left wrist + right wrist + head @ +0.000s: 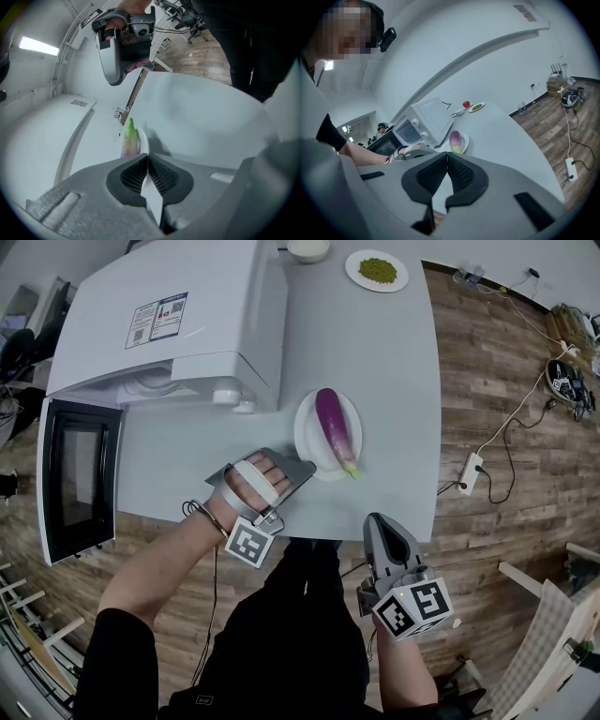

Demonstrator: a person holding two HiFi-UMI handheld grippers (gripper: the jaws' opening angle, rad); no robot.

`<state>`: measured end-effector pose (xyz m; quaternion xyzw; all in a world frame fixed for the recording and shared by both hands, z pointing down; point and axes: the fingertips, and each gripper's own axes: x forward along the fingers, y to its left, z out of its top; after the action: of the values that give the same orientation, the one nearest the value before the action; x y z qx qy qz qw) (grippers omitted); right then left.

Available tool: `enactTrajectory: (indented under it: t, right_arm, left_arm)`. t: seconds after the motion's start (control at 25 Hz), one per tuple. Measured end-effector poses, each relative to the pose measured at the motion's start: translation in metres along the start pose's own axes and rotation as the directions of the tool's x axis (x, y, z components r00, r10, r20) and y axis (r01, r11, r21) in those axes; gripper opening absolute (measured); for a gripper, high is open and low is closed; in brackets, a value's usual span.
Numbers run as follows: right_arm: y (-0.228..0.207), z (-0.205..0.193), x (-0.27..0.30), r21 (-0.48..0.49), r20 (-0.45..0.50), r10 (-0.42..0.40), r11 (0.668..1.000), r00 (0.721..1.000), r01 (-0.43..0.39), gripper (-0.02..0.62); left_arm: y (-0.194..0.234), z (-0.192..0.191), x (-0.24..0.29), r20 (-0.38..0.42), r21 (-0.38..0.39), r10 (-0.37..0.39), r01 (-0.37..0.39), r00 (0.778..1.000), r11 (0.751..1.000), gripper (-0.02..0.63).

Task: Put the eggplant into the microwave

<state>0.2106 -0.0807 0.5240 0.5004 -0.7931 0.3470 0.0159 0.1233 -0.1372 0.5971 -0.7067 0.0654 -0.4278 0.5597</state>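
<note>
The eggplant [333,427] lies on a white plate [306,418] on the surface [394,381], just in front of the microwave [178,324], whose door [80,479] stands wide open to the left. The left gripper [302,467] has its jaws pressed together right at the plate's near rim; whether they nip that rim I cannot tell. The right gripper [380,519] hangs off the near edge, its jaws also pressed together on nothing.

To do this well, the left jaws should probably spread and take the eggplant across its thick purple middle, not the slim green stem end, then carry it level round to the open cavity.

Counted: one eggplant, one plate under it, one microwave, two grippers, one far dish of green bits [354,262], one bowl [308,249].
</note>
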Motion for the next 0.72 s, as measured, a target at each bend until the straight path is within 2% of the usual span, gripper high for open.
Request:
enactTrajectory:
  t: [0.72]
  right_arm:
    - [0.0063,0.0038,-0.0021,-0.018,-0.002,0.004,1.000,1.000,-0.004,0.014]
  left_arm:
    - [0.0031,-0.0045,-0.0075,-0.035,0.038,0.058,-0.057,0.998,0.998,0.015]
